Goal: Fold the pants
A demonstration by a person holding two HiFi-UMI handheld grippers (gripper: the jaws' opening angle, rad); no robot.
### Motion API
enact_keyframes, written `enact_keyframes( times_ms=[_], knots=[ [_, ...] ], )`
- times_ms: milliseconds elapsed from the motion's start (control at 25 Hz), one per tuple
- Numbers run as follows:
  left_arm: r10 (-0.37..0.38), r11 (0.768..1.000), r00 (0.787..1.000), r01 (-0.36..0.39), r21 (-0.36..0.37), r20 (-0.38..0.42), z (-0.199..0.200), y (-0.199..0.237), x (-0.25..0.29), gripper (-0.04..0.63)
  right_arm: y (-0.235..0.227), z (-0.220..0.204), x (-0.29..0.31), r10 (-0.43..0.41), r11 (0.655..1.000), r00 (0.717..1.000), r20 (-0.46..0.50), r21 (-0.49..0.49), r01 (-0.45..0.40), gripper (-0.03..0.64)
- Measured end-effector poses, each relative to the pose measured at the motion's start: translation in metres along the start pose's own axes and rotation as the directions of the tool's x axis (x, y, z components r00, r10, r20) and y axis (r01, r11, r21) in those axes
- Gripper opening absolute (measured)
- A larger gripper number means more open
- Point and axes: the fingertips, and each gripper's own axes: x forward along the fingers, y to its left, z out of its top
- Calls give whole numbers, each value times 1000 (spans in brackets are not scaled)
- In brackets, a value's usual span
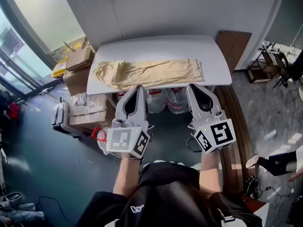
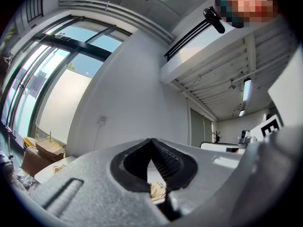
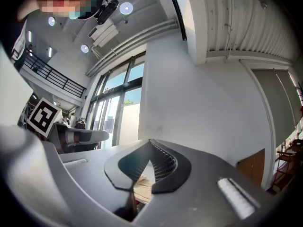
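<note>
Holding both tools in front of me, I have not yet started the fold. The left gripper and the right gripper hang side by side over the floor, short of the near edge of the white table. Each claw is pressed together at the tips with nothing between the pads; through the gap behind the tips I only glimpse a bit of beige cloth far beyond.

The beige pants lie lengthwise along the near half of the table. They run left to right and are loosely wrinkled, with the bunched end at the left and a straighter hem at the right. Neither gripper touches them. Water jugs stand under the table and cardboard boxes are stacked at its left.

I judge this to be the approach step. Next I would spread both claws, reach forward over the near edge, and set each on the cloth, probably one toward each end, pinching fabric only and not scraping the tabletop.
</note>
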Motion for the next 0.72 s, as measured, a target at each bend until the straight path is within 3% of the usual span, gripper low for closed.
enact_keyframes(
  times_ms=[160,320,720],
  knots=[
    [7,1000,1000,-7,-5,0,-2,-2,1,3,-2,0,-3,1,1000,1000,-5,-16,-1,5],
    [7,1000,1000,-7,-1,-7,-10,-7,2,3,-9,3,-7,-54,996,999,6,-77,54,6],
    [27,1000,999,-27,2,-38,-28,-15,-1,3,-32,-44,-10,-78,996,991,-106,21,81,6]
  ],
)
